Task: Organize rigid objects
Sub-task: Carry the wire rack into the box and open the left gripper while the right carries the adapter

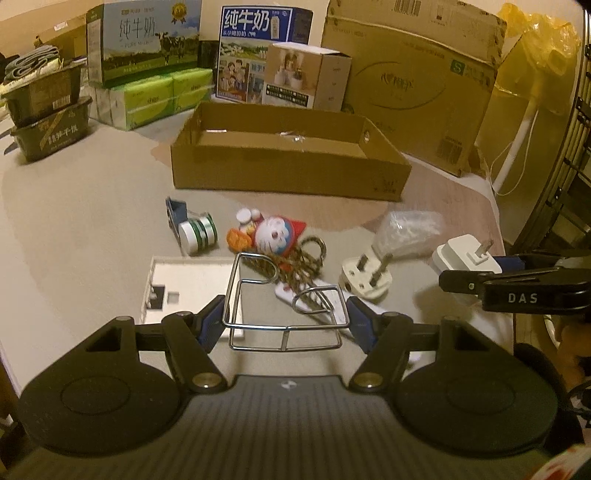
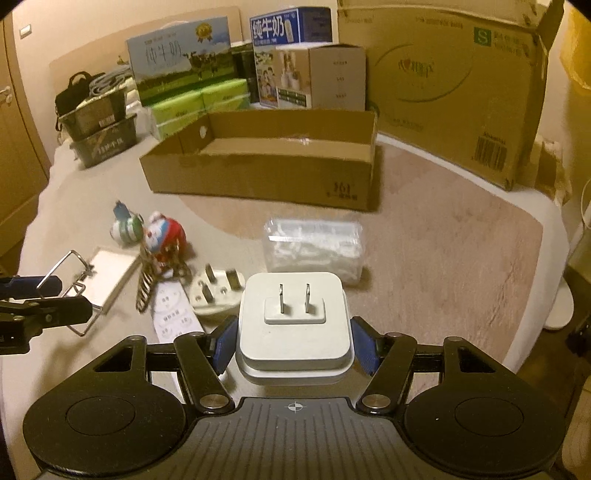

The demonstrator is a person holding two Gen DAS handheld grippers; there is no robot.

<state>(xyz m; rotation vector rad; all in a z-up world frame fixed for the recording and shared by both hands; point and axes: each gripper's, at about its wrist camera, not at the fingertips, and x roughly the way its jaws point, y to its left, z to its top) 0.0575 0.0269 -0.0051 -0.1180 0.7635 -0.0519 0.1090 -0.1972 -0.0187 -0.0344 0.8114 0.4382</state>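
Left gripper (image 1: pixel 286 323): clamped on a wire rack (image 1: pixel 284 295), held above the table (image 1: pixel 74 229).
Right gripper (image 2: pixel 294 345): clamped on a white charger (image 2: pixel 294 325), prongs facing up.
On the table: open cardboard box (image 1: pixel 288 173) at the back; in front of it a tape roll (image 1: pixel 195 232), cartoon keychain (image 1: pixel 275 236), white three-pin plug (image 1: pixel 365 277), clear plastic packet (image 2: pixel 314 247) and flat white box (image 1: pixel 184 284).

"纯牛奶" on blue milk carton (image 1: pixel 258 26), "纯牛奶 PURE MILK" on green milk carton (image 1: pixel 144 37), "DAS" on right gripper (image 1: pixel 476 275), "S" on big cardboard box (image 1: pixel 458 68).
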